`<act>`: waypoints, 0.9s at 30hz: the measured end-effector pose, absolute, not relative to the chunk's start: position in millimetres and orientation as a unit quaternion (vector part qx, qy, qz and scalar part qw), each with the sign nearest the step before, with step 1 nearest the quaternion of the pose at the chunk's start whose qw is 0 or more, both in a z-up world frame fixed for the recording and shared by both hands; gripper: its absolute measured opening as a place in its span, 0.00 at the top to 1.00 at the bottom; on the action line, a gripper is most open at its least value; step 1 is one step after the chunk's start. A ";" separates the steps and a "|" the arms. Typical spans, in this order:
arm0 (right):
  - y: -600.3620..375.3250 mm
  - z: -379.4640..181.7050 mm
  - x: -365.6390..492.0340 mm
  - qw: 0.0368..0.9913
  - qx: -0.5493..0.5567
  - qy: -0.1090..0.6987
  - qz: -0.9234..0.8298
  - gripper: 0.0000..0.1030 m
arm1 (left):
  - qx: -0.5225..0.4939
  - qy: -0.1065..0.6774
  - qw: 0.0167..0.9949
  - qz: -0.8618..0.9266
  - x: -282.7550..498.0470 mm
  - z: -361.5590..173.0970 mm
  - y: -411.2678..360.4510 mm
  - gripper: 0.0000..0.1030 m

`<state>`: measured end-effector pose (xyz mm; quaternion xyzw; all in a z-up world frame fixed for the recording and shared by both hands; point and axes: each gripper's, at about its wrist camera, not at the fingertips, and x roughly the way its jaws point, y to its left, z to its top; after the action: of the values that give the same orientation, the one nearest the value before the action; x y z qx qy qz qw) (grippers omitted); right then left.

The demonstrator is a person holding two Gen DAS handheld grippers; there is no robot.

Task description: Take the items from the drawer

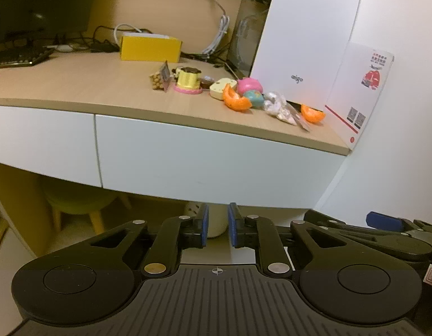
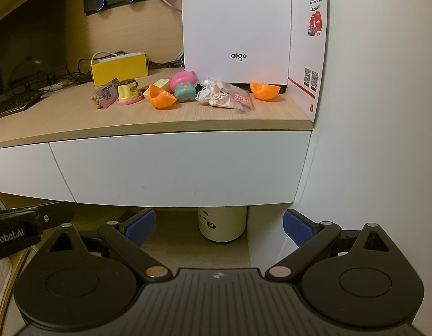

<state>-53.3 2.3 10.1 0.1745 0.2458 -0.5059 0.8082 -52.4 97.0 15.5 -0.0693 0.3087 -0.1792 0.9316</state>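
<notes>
left claw: nearest, low in front of the drawer, pads drawn close with a narrow gap, nothing between them; released, though nearly clenched.
right claw: just beside it, pads spread wide, empty.
drawer: plain white front under the desk edge, looks fully closed; no handle shows.
items: a row of toys on the desk top, orange shell, teal toy, pink toy, yellow cake, clear bag, second orange shell; if these are the drawer's items, they're already out.
behind: yellow box, white case, leaflet leaning on the wall.
risk: with no handle, a claw hooking the lower lip could slip off; the narrow left claw may not catch the edge at all.
risk: a sharp tug might shake the desk and roll the round shells off the front edge.
hidden: the drawer's inside, so whether anything remains in it i can't tell; the underside lip is in shadow; the person's hands are out of view.
</notes>
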 end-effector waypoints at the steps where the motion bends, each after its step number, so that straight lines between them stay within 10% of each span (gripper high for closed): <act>1: 2.4 10.0 -53.2 0.808 0.175 0.246 -0.506 0.05 | -0.066 0.306 0.934 -0.174 -52.8 16.3 96.4 0.84; 27: -3.0 6.8 -55.5 0.806 0.177 0.248 -0.507 0.05 | -0.030 0.323 0.933 -0.154 -51.9 10.2 86.5 0.84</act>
<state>-55.5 -3.0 6.8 0.1772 0.2483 -0.5066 0.8064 -51.9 86.5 10.2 -0.0297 0.3230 -0.1545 0.9332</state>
